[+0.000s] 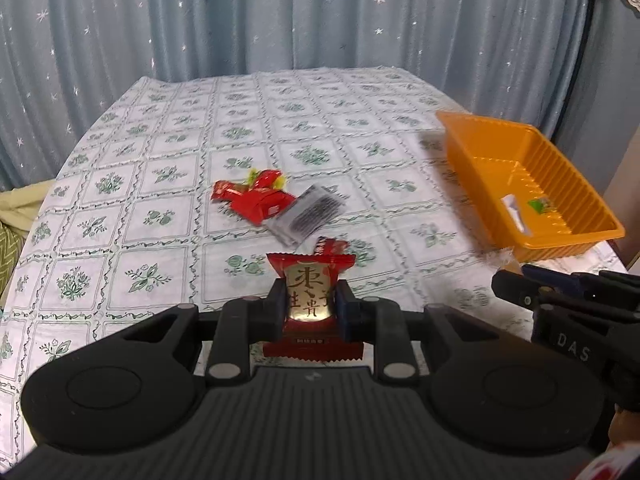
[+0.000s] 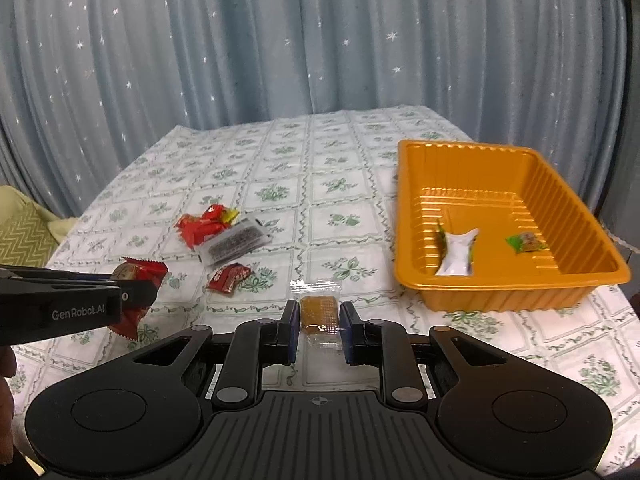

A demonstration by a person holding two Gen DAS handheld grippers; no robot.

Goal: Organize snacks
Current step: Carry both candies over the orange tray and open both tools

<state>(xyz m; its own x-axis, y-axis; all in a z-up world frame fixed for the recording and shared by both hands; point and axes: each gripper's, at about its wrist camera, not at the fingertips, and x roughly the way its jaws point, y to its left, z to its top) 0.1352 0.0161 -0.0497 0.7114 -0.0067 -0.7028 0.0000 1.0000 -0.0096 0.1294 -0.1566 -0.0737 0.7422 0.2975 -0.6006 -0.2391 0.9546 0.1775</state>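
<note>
My left gripper (image 1: 310, 294) is shut on a red and gold snack packet (image 1: 310, 300), held above the tablecloth; the same packet (image 2: 134, 276) shows at the left of the right wrist view. My right gripper (image 2: 319, 314) is shut on a clear packet with a brown cake (image 2: 319, 312). An orange tray (image 2: 412, 216) stands to the right and holds a white pouch (image 2: 458, 254) and a green candy (image 2: 526, 242). On the cloth lie a heap of red packets (image 2: 202, 224), a grey packet (image 2: 236, 242) and a small red packet (image 2: 228, 278).
The table (image 1: 280, 120) has a white cloth with green flower squares. A blue starred curtain (image 2: 280, 40) hangs close behind it. A green zigzag cushion (image 2: 24, 236) lies beyond the left edge.
</note>
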